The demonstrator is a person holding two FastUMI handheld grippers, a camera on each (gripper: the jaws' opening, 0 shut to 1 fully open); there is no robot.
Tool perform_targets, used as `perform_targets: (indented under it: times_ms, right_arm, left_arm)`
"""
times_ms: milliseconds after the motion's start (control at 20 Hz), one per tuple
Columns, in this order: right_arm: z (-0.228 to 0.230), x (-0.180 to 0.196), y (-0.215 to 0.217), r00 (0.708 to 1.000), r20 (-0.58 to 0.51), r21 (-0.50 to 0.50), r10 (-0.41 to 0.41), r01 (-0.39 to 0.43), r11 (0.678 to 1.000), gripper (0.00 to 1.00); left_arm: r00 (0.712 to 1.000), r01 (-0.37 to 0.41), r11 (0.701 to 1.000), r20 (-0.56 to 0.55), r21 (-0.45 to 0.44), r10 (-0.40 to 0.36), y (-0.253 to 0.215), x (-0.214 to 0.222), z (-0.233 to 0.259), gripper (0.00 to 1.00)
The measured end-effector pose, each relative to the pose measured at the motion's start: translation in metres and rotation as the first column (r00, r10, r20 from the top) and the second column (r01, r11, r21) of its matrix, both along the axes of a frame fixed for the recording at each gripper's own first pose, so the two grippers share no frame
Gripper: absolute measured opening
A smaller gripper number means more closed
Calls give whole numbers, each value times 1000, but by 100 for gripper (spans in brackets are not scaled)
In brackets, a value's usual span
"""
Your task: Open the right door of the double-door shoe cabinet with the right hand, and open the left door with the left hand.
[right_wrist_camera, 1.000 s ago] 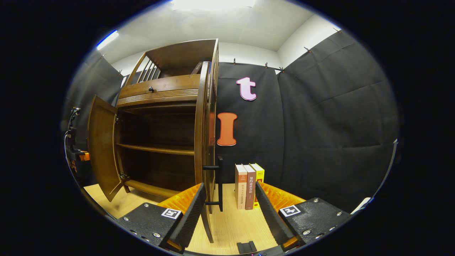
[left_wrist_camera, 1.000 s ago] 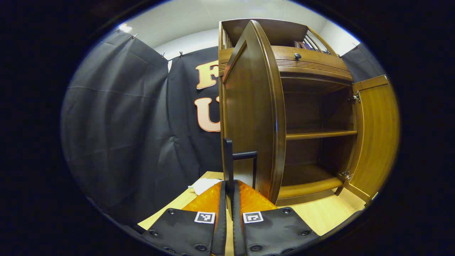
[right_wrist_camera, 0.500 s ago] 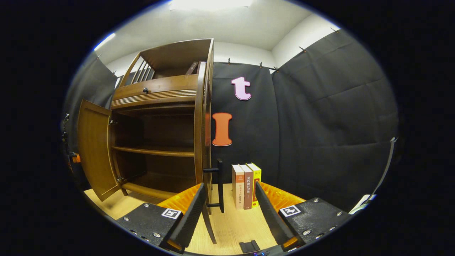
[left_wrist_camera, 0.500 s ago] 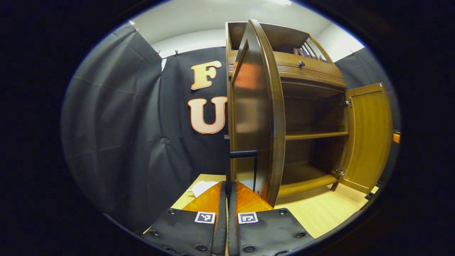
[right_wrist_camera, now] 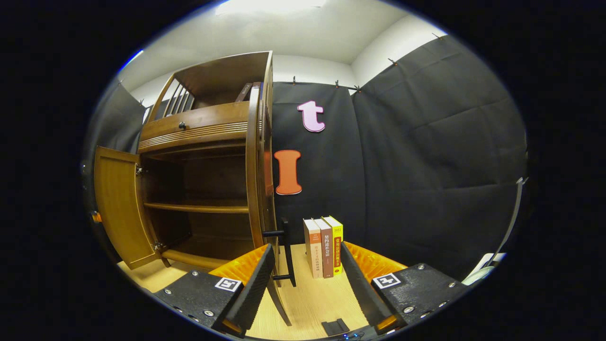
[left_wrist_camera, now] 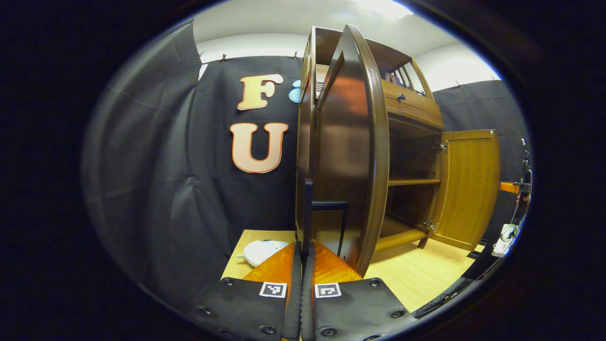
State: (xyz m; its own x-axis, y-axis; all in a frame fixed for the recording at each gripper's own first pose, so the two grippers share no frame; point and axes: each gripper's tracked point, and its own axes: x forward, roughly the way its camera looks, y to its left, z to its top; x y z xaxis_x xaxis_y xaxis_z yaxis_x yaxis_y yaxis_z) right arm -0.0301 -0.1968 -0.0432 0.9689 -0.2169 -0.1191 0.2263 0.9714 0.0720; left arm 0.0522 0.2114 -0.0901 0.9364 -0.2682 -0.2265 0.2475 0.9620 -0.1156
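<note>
My left claw [left_wrist_camera: 301, 265] is clamped on the left door's [left_wrist_camera: 350, 142] black handle [left_wrist_camera: 308, 208]. Right claw [right_wrist_camera: 303, 274] gapes wide by the right door [right_wrist_camera: 255, 166]. Rigid wood on hinges, swings light I'd guess, so grab the handle bar.

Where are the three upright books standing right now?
In the right gripper view, the books stand on the tabletop against the black cloth, just right of the right door's handle.
</note>
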Motion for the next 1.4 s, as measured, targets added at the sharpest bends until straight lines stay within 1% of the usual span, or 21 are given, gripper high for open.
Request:
perform_targets:
  times_ms: [50,150,200,250,300,400,450,550,700,800,850,900,950,1000,1050,1100,1150,1250,1300,1350,1400]
  right_arm:
    - [1,0,-3,1000,3,5,-4,4,1000,86]
    - [5,-1,-13,1000,-3,15,-27,27,1000,86]
    - [9,0,-16,999,3,29,-35,35,999,86]
    - [14,0,-17,999,12,45,-38,38,998,86]
    - [19,0,-17,999,19,55,-40,39,998,86]
    - [23,-2,-23,998,25,41,-50,49,998,86]
    - [24,-5,-26,998,23,23,-59,58,998,86]
    - [22,-10,-32,998,11,-4,-64,64,998,86]
    - [20,-9,-32,998,5,-18,-55,55,998,86]
    - [16,-4,-31,999,2,-26,-48,48,999,86]
    - [17,0,-29,999,8,-32,-42,42,999,86]
    - [20,3,-25,999,19,-35,-33,34,999,92]
    - [19,7,-20,999,28,-30,-21,22,999,80]
    - [16,11,-14,999,34,-19,-5,5,1000,80]
    - [13,12,-6,999,36,-7,18,-18,1000,86]
    - [10,13,0,999,37,-9,37,-36,999,86]
    - [9,14,2,998,41,-25,45,-44,999,92]
    - [10,12,5,997,50,-57,61,-58,997,92]
    - [7,10,6,997,49,-57,66,-63,996,86]
    - [6,9,6,997,47,-41,65,-63,997,86]
    - [6,8,4,997,47,-22,59,-58,998,86]
  left_arm:
    - [1000,12,1000,4,-14,-12,3,2,1,7]
    - [999,37,998,16,-57,-36,11,2,3,13]
    - [999,50,995,19,-83,-48,10,0,0,20]
    - [999,53,993,18,-103,-52,10,0,1,20]
    - [999,50,993,15,-109,-49,11,1,0,17]
    - [999,35,996,11,-82,-34,13,-10,1,17]
    - [1000,20,998,8,-58,-19,17,-18,-1,19]
    - [1000,-27,998,-16,-50,26,21,-36,-2,17]
    - [987,-157,987,25,-32,157,36,-62,27,17]
    - [973,-220,975,62,-18,221,28,-81,52,9]
    - [965,-248,969,87,-8,248,21,-90,67,9]
    - [961,-261,965,96,0,260,10,-94,78,4]
    - [952,-287,958,109,-1,285,-1,-97,88,9]
    - [945,-306,952,118,-12,306,-12,-97,96,4]
    - [934,-332,943,130,-27,333,-25,-96,101,10]
    - [922,-360,932,141,-32,361,-36,-95,105,11]
    - [911,-381,924,155,-37,382,-48,-94,108,9]
    - [908,-375,925,179,-59,380,-84,-91,111,23]
    - [906,-378,925,186,-50,380,-94,-85,107,38]
    - [905,-379,925,194,-39,379,-104,-81,103,36]
    - [906,-375,926,200,-31,373,-116,-74,102,45]
